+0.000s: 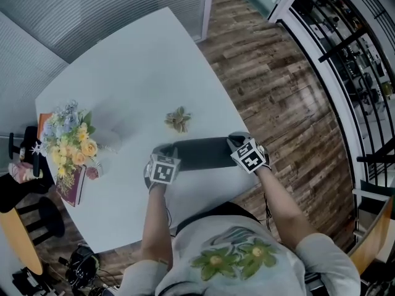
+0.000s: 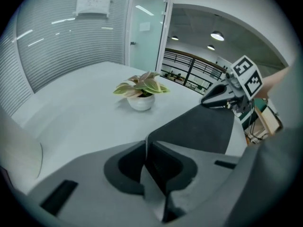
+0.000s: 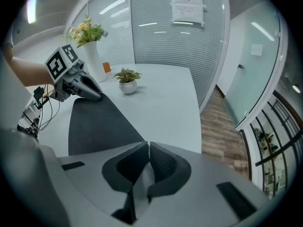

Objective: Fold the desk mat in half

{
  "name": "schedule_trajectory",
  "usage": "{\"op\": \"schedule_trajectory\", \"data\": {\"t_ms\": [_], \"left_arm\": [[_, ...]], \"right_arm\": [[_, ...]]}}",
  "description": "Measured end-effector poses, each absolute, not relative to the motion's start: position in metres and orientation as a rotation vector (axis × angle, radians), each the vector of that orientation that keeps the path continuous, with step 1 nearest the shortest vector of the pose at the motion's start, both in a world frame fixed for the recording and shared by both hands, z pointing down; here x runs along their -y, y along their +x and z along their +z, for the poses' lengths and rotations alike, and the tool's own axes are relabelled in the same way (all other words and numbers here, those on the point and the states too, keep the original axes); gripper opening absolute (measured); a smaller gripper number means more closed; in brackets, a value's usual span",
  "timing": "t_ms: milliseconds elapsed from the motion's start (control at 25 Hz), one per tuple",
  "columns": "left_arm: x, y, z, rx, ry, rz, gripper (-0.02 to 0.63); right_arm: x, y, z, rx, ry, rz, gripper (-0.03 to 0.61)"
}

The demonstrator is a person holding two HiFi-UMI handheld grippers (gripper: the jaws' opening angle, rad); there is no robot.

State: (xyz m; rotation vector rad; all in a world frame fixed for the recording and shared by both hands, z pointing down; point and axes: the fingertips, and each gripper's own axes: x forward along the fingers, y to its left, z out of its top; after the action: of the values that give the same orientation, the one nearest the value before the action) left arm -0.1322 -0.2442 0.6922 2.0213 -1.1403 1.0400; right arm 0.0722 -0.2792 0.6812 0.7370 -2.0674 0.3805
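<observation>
At the near edge of the white table [image 1: 133, 73], my left gripper [image 2: 147, 148] is pinched tight on one end of the dark desk mat [image 1: 203, 153] and my right gripper [image 3: 147, 150] on the other end. The mat stretches between them, with a small potted plant [image 1: 178, 119] just beyond its far edge.

A small potted plant [image 1: 178, 119] is set near the middle of the white table [image 1: 136, 73]. A vase of yellow and blue flowers [image 1: 69, 142] is placed at the table's left edge, with a red book [image 1: 73, 191] laid beside it. Wooden flooring [image 1: 271, 91] is seen right of the table, and a wall of blinds [image 1: 92, 11] beyond it.
</observation>
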Motion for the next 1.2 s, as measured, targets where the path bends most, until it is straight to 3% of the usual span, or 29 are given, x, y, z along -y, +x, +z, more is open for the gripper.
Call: {"op": "schedule_trajectory", "data": {"t_ms": [280, 440, 1200], "left_arm": [[0.251, -0.141, 0.687, 1.23, 1.898, 0.895, 0.08], [0.256, -0.146, 0.68, 1.259, 1.885, 0.834, 0.132], [0.245, -0.141, 0.585, 1.469, 2.018, 0.578, 0.133]], "right_arm": [[0.282, 0.069, 0.679, 2.054, 0.775, 0.419, 0.031], [0.285, 0.064, 0.671, 2.08, 0.771, 0.427, 0.08], [0.263, 0.058, 0.575, 2.243, 0.974, 0.417, 0.08]]}}
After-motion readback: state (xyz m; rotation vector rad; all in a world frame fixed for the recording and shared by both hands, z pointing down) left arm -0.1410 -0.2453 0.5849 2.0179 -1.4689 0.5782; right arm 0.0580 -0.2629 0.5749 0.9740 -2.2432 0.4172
